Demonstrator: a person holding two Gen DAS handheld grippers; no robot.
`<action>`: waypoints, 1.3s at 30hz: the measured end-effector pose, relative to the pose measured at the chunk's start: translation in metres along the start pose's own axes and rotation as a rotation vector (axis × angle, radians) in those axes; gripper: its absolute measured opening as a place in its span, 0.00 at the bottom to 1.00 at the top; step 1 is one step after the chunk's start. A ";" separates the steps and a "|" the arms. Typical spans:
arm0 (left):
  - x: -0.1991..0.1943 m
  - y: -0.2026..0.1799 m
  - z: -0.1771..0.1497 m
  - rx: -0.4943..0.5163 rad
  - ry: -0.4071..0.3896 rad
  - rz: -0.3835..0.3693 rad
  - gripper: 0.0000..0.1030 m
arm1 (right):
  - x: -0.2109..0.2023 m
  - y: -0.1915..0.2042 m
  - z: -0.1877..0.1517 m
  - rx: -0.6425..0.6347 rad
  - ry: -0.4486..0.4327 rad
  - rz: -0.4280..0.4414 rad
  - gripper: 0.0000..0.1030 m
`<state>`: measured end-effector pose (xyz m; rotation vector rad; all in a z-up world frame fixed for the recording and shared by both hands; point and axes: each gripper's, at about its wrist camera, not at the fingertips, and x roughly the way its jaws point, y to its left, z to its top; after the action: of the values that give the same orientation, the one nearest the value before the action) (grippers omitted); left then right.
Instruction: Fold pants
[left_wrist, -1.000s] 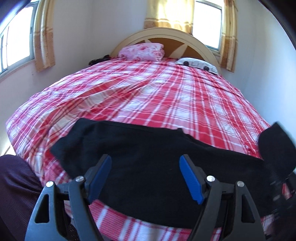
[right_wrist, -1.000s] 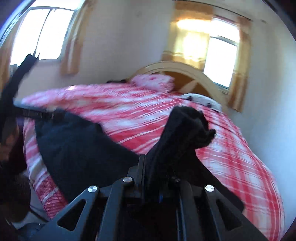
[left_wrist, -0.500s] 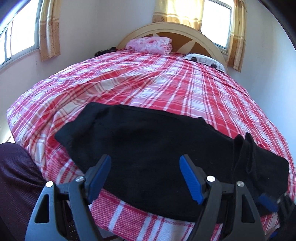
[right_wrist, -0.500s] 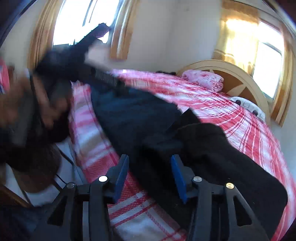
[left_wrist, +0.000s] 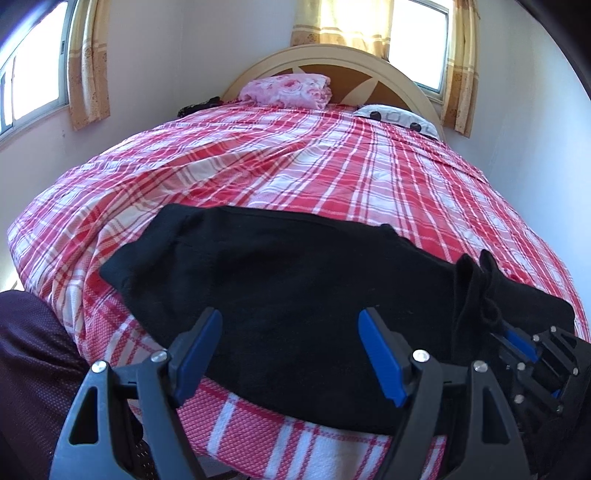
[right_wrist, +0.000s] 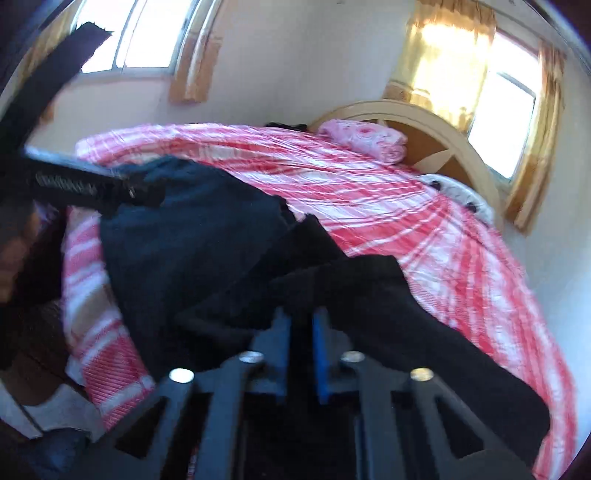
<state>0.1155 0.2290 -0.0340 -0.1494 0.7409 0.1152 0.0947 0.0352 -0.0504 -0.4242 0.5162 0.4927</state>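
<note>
We see the black pants (left_wrist: 295, 295) lying lengthwise from nine to three o'clock along the plaid bed's (left_wrist: 295, 166) near edge, our right gripper (right_wrist: 301, 325) pinching their three-o'clock end (bunched up), our left gripper (left_wrist: 290, 347) spread above the middle.

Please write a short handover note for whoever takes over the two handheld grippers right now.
Left gripper: open, holding nothing, hovering over the near part of the soft black pants.
Right gripper: shut, and it appears to pinch a bunched fold at the pants' right end.
Where things are: the pants lie spread across the near edge of the red-and-white checked bedsheet. The left end lies flat and the right end is raised in a ridge.
Done: the pants are laid out and one end is gripped.
Left: grip the other end with the left gripper, make the folds and smooth them. No finished fold shows yet.
</note>
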 end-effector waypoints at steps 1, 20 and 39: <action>0.001 0.003 0.000 -0.011 0.004 0.002 0.77 | -0.003 -0.005 0.002 0.029 0.000 0.027 0.08; 0.006 0.012 -0.001 -0.048 0.011 0.017 0.77 | -0.026 0.031 0.004 -0.095 -0.100 0.134 0.06; 0.017 0.007 0.006 -0.006 0.068 0.173 0.77 | 0.029 -0.021 0.047 0.242 0.004 0.288 0.57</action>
<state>0.1309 0.2381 -0.0417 -0.0957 0.8212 0.2780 0.1444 0.0515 -0.0241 -0.1177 0.6363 0.6974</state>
